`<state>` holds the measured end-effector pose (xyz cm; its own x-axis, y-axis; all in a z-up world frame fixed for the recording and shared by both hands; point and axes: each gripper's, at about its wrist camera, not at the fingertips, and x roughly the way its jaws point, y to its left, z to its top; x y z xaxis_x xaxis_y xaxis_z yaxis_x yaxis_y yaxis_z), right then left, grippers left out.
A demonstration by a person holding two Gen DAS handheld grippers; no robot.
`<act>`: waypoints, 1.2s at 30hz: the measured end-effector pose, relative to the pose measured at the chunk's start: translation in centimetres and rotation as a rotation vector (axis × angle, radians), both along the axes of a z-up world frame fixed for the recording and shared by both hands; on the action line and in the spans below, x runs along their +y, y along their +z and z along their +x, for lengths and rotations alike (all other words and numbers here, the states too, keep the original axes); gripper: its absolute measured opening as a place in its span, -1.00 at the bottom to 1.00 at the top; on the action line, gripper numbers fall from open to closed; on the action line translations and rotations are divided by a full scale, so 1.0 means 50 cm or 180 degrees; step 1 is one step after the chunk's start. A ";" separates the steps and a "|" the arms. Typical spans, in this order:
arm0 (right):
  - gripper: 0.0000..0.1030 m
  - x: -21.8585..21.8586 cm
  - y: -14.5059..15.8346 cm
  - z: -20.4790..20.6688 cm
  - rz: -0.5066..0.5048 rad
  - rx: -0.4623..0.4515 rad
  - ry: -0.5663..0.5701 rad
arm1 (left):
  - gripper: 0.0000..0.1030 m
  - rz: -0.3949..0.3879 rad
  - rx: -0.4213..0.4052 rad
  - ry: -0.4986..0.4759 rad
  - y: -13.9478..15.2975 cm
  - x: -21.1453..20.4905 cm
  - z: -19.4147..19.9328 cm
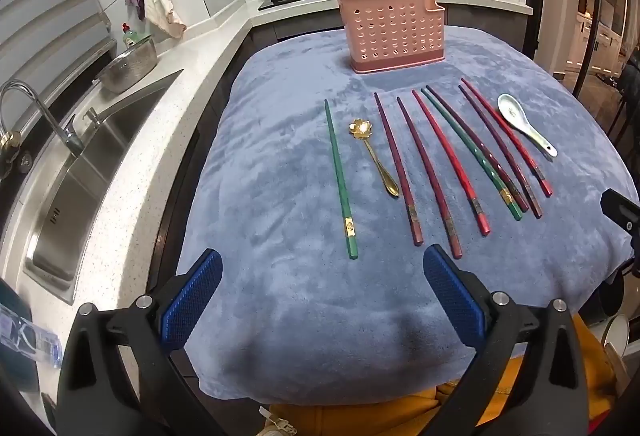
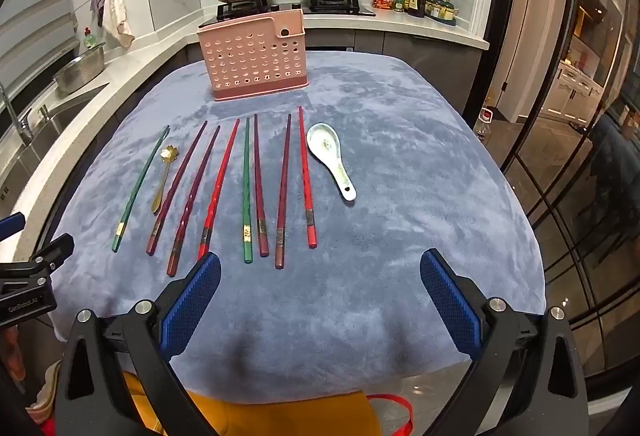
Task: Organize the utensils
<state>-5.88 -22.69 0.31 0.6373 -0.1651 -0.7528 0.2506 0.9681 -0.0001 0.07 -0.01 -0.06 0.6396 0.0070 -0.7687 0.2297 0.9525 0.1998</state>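
On the blue cloth (image 1: 280, 196), chopsticks (image 2: 246, 192) and spoons before pink caddy (image 1: 392, 32) — left gripper (image 1: 322, 300), right gripper (image 2: 320, 300) both spread, empty.

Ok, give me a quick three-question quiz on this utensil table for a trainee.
1. True or false: the pink holder already has chopsticks in it.
2. How many spoons lie on the blue cloth?
3. Which utensil lies farthest right in the row: A) gold spoon, B) white ceramic spoon, C) green chopstick?

Key:
1. False; no utensils stand in it, they all lie on the cloth.
2. Two.
3. B.
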 end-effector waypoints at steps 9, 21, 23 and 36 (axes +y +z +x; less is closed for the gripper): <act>0.86 -0.009 0.009 0.004 0.0003 -0.0013 -0.0006 | 0.87 -0.0103 0.0007 -0.0005 0.004 0.007 0.005; 0.86 -0.005 0.007 0.002 -0.0004 -0.0041 -0.0026 | 0.87 -0.0137 0.0033 0.0076 0.010 0.010 0.009; 0.86 -0.005 0.008 0.002 -0.0001 -0.0043 -0.0030 | 0.87 -0.0141 0.0034 0.0090 0.010 0.013 0.011; 0.86 -0.007 0.005 0.001 0.0012 -0.0050 -0.0050 | 0.87 -0.0163 0.0022 0.0108 0.012 0.017 0.012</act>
